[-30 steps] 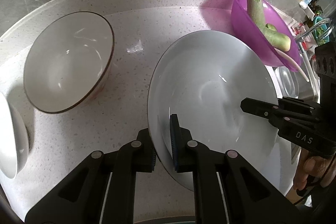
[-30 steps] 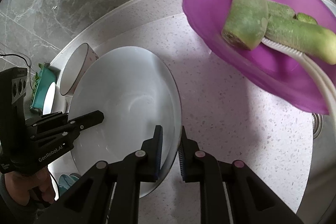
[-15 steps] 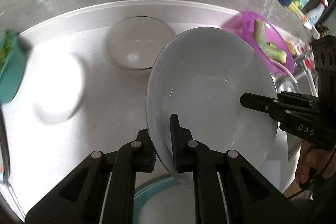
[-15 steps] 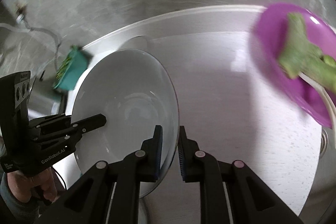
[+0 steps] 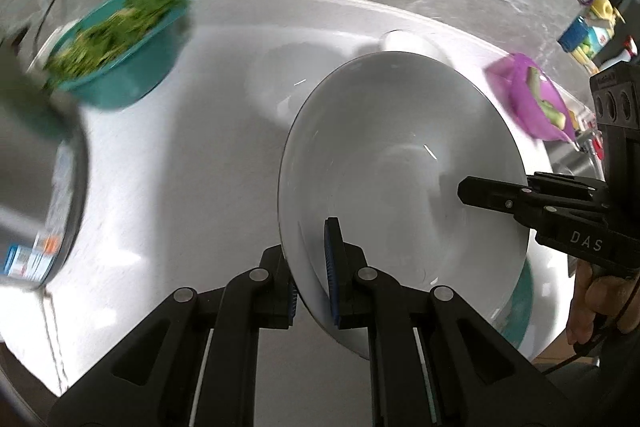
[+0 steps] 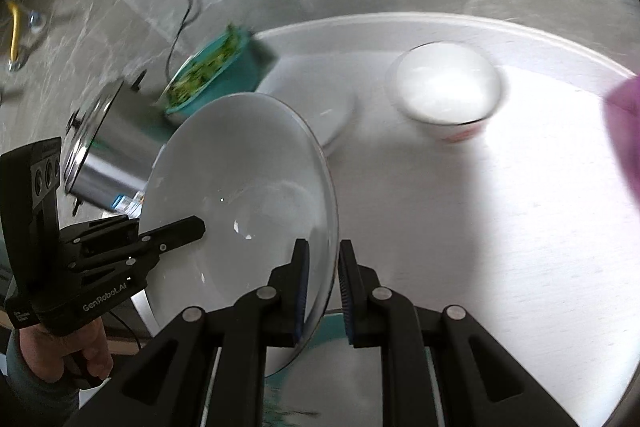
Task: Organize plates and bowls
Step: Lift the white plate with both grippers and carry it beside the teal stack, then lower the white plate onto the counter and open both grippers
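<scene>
A large white plate [image 5: 400, 163] hangs above the pale speckled surface [image 5: 168, 179], carried between the two claws. It is glossy and plain, round, with a wide shallow well and a thin raised rim; small highlights glint near its centre, and no pattern or chip can be made out. It sits tilted, its face turned toward both cameras.

The left claw [image 5: 314, 281] is clamped on the plate's near rim, one blue pad on the inner face and the other behind the edge. The right claw [image 6: 323, 287] grips the opposite rim in the same way, its pads pressed on either side of the thin edge. In each wrist view the other claw shows at the far side of the plate, held by a person's hand [image 6: 68, 351].

Under the plate's lower edge a teal-rimmed dish [image 5: 520, 311] shows partly on the surface. Farther back stand a white bowl with a dark rim and red marks [image 6: 448, 87] and another white plate [image 6: 316, 99], blurred. A teal basin of chopped greens [image 5: 116, 43] stands at the left beside a steel pot [image 6: 108, 143], and a purple bowl holding green vegetable pieces [image 5: 536, 103] stands at the right.
</scene>
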Motion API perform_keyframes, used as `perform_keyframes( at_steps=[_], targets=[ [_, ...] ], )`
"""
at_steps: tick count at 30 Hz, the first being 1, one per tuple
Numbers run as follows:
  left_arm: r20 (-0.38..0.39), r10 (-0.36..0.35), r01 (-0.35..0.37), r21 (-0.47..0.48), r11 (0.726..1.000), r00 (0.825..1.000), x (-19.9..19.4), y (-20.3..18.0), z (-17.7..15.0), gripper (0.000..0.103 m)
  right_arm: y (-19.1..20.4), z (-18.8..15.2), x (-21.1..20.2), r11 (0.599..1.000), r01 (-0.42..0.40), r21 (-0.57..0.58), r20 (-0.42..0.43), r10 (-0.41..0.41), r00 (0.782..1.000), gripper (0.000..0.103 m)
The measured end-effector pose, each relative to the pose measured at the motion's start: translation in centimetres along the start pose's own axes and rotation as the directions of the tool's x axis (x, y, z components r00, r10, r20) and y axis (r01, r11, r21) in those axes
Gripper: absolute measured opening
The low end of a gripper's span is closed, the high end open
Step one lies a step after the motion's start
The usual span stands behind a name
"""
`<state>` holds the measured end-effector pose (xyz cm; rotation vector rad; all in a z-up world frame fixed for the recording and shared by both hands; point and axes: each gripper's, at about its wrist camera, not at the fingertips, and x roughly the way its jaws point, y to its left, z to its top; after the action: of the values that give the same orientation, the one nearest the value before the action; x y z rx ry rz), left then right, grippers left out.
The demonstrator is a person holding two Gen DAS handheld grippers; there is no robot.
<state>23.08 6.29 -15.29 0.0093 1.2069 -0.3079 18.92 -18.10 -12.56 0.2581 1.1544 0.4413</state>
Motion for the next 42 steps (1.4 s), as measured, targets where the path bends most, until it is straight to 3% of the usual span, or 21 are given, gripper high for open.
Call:
perform_keyframes(
  at_steps=[8,15,42],
  targets=[
    [-0.055,-0.005,0.0,-0.096,0.995,0.998,0.6,7.9,-6.7,0.01,5.9,-1.7,6.3,1.0,0.005,-0.023,-0.109,-0.007,0.994,0.016],
    [-0.076,-0.013,0.004,-0.118,0.993,0.997,2.4,11.7,-9.5,0.01,7.1,-3.2,9.3,0.999,0.035,-0.034,-0.163,-0.04,0.986,0.016],
    [-0.068,-0.012,0.006,-0.095,0.995,0.998,4.3,12.9,-8.5,0.01,7.0,-3.7,12.0,0.998,0.06,-0.024,-0.191,-0.064,0.98,0.016]
  ],
)
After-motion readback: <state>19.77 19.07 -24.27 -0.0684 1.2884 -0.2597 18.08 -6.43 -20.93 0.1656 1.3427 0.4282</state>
